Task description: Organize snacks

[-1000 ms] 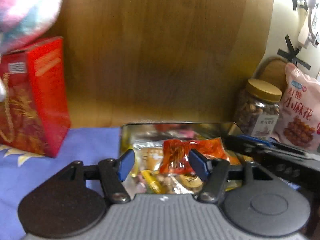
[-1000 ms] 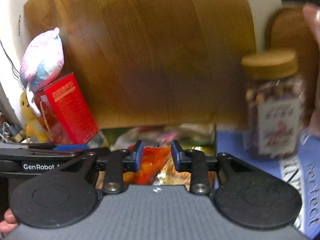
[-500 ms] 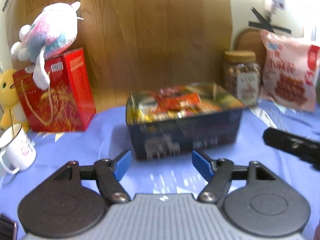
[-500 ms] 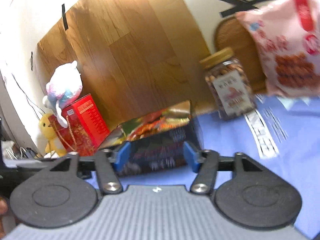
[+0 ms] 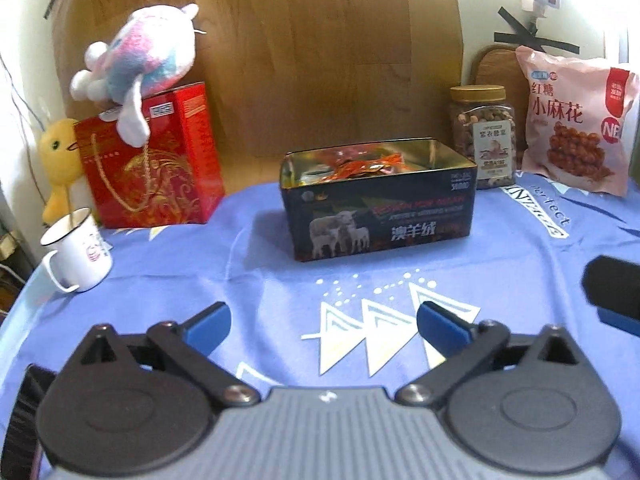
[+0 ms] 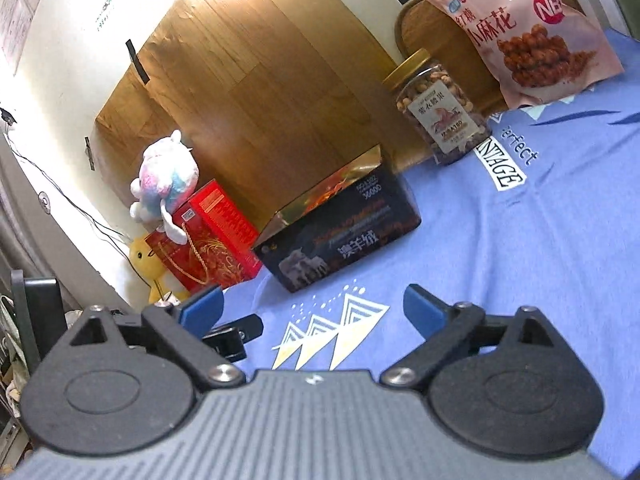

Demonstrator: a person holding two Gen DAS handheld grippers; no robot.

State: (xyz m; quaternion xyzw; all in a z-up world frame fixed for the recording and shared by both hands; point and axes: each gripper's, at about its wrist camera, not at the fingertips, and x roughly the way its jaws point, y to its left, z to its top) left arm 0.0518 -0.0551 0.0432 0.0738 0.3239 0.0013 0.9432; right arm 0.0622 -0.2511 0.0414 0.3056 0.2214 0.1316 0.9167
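A dark tin box (image 5: 380, 216) with a sheep picture stands open on the blue cloth, mid-table. Several snack packets lie in it, an orange-red packet (image 5: 360, 165) on top. My left gripper (image 5: 325, 326) hovers over the cloth in front of the tin, its jaws opening wide with nothing between them. My right gripper (image 6: 312, 308) is also back from the tin (image 6: 340, 232), tilted, jaws opening and empty. One of its fingers (image 5: 612, 292) shows at the right edge of the left wrist view.
A nut jar (image 5: 482, 136) and a pink snack bag (image 5: 576, 120) stand behind the tin at the right. A red gift box (image 5: 152, 160) with a plush toy (image 5: 140, 68) on top, a yellow duck (image 5: 60, 156) and a white mug (image 5: 78, 256) are at the left.
Both grippers have drawn back from above the tin toward the table's front, and their jaws have spread wide. The orange-red packet stays in the tin. The right view has rolled.
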